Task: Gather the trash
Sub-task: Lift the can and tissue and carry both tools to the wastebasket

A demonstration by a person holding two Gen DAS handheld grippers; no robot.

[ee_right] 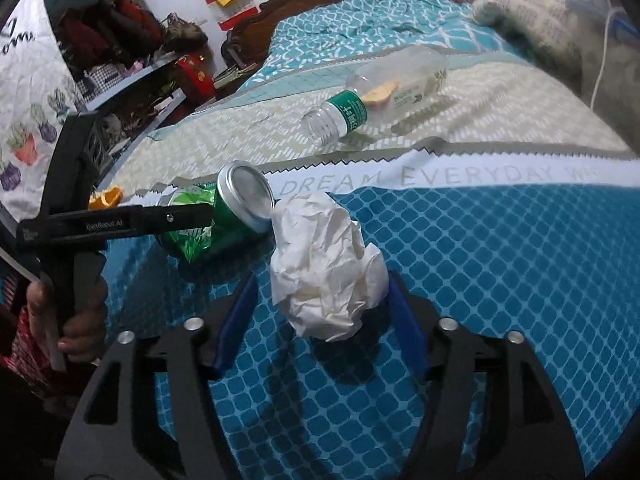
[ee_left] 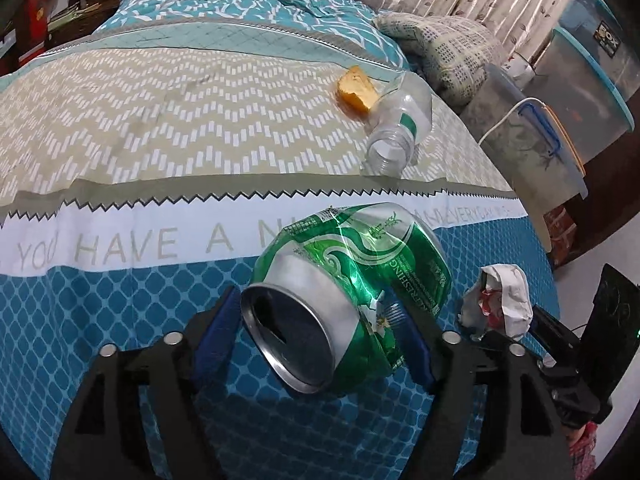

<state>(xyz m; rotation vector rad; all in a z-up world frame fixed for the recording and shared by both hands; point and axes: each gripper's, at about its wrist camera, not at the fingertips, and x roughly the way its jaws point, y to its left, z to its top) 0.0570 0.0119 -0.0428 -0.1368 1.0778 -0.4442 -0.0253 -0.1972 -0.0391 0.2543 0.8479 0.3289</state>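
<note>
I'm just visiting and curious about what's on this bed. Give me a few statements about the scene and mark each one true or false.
1. The green can lies between the left gripper's fingers. True.
2. The plastic bottle stands upright with its cap on. False: it lies on its side, and its mouth is open.
3. A crumpled white paper ball sits between the right gripper's fingers. True.
4. The can is smooth and undented. False: it is crushed and creased.
5. The paper ball rests on the floor. False: it is on the blue patterned bedspread.
</note>
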